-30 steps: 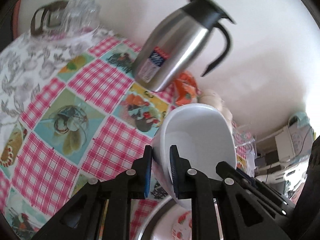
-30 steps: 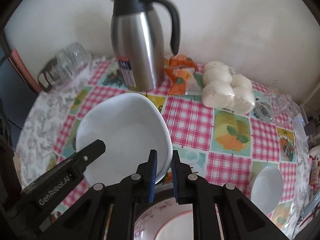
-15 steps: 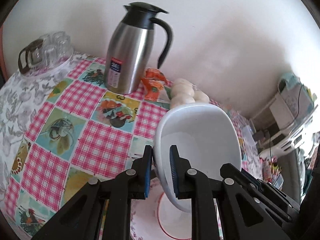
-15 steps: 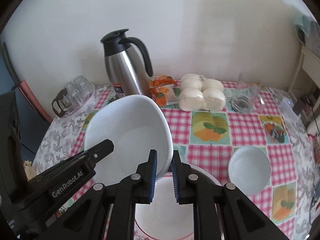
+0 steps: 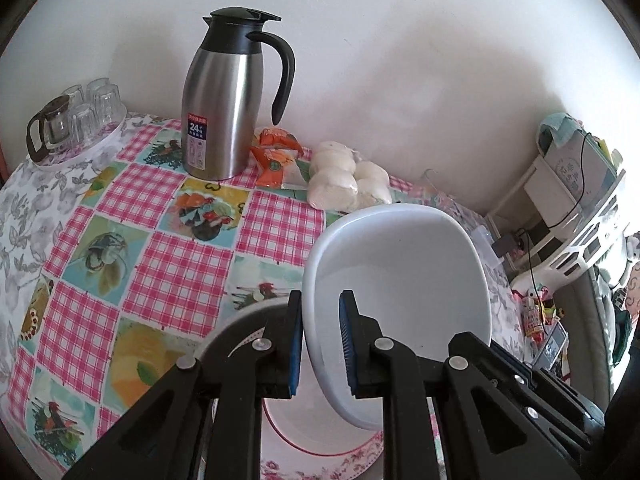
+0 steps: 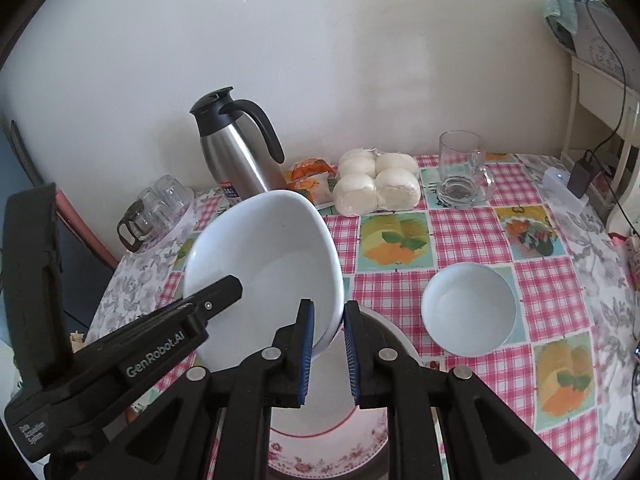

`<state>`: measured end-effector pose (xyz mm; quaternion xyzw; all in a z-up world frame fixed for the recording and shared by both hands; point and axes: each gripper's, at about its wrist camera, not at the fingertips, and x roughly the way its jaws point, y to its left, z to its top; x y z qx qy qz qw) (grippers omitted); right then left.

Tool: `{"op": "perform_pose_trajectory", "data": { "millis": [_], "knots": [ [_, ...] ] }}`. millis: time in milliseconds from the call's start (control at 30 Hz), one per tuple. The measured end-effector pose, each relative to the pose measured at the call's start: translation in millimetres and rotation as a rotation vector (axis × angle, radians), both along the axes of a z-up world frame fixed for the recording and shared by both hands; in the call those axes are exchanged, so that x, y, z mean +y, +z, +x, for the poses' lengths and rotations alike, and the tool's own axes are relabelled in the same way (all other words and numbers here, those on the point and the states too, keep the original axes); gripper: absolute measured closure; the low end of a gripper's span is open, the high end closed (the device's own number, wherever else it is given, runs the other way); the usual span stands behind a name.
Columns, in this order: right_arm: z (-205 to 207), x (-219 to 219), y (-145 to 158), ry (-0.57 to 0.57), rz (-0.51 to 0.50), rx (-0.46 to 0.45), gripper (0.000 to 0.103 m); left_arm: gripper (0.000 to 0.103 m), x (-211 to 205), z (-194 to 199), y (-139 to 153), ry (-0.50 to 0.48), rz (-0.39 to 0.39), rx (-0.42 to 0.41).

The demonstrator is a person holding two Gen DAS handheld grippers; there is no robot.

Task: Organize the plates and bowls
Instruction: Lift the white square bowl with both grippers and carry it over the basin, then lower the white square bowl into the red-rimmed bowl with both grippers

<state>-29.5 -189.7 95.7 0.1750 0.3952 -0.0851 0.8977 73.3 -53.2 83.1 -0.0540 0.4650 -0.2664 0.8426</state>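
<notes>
A large white bowl (image 5: 400, 276) (image 6: 264, 264) hangs tilted above the table, held at two sides of its rim. My left gripper (image 5: 320, 344) is shut on its left rim. My right gripper (image 6: 328, 356) is shut on its right rim. The left gripper's fingers (image 6: 216, 296) reach into the right wrist view from the lower left. Right below the bowl lies a floral plate with a red ring (image 5: 320, 456) (image 6: 332, 440). A small white bowl (image 6: 468, 308) sits on the checked tablecloth to the right of the plate.
At the back by the wall stand a steel jug (image 5: 220, 108) (image 6: 236, 148), an orange packet (image 5: 276, 156), a bag of white buns (image 6: 376, 184) and a glass mug (image 6: 460, 172). A tray of upturned glasses (image 5: 76, 120) is far left. A shelf unit (image 5: 572, 184) stands past the table's right edge.
Both grippers have lifted the large bowl and drawn back from the jug. The views have rolled level. More of the plate beneath and the small bowl have come into sight.
</notes>
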Motion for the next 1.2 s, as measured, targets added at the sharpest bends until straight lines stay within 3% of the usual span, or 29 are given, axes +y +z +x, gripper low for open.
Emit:
{"op": "perform_pose_trajectory", "data": {
  "millis": [1200],
  "knots": [
    [-18.4, 7.8, -55.5, 0.021, 0.083, 0.159, 0.085, 0.085, 3.0, -22.4, -42.0, 0.011, 0.132, 0.138]
  ]
}}
